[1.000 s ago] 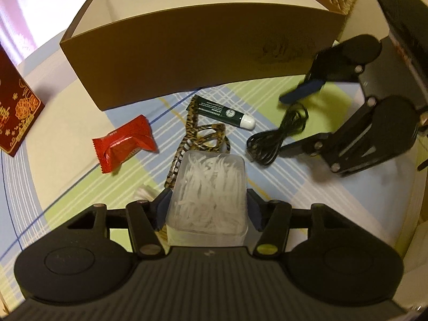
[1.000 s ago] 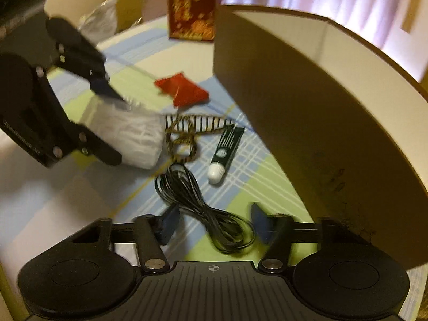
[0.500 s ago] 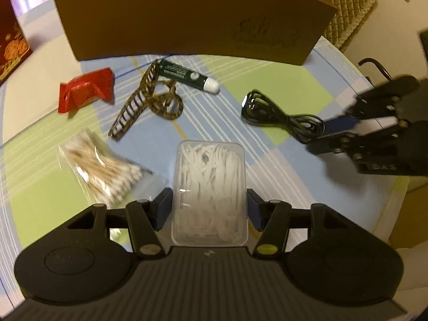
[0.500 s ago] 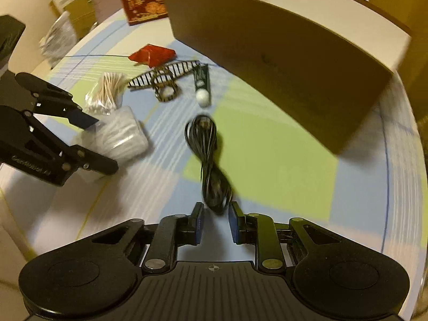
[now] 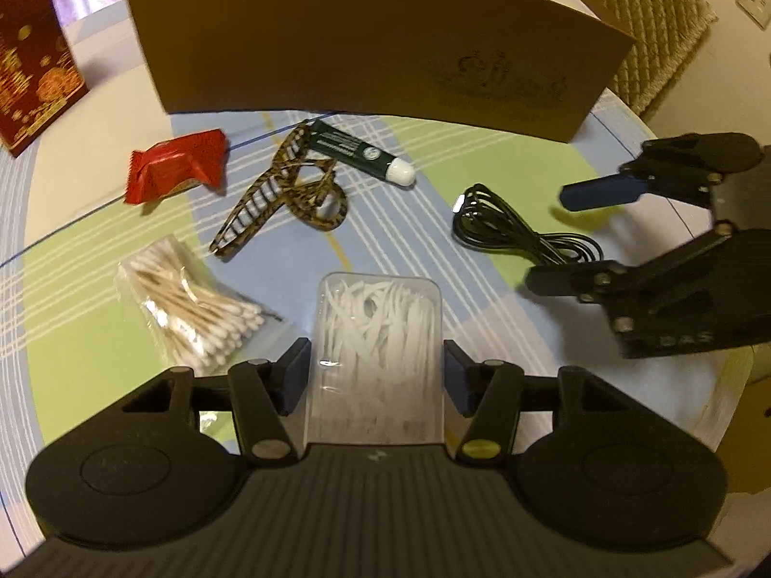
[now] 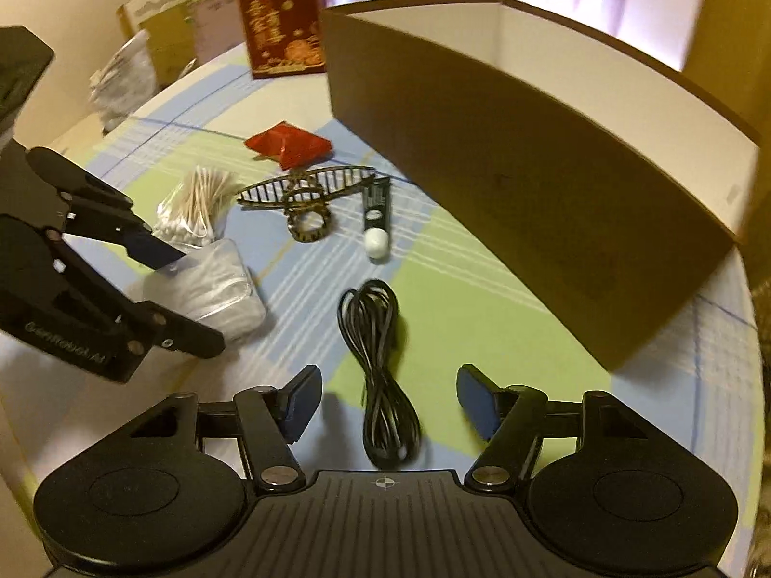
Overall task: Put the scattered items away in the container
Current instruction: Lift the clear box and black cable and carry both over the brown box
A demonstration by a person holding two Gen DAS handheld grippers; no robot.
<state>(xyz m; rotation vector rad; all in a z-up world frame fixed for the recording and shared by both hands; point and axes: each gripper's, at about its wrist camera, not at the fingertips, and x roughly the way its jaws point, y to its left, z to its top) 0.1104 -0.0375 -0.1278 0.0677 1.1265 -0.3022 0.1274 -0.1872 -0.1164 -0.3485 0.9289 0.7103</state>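
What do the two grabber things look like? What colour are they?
Both are black plastic. The left gripper has two round discs on a ribbed body, silver screws, one yellow-green screw and dark blue pads. The right gripper looks the same, with silver screws only. Pale lettering runs along each one's side.

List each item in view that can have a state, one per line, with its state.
Left gripper: open, straddling the floss-pick box.
Right gripper: open, straddling the black cable.
Floss-pick box: closed, on table.
Black cable: coiled.
Green tube: capped.
Cardboard box: open-topped.
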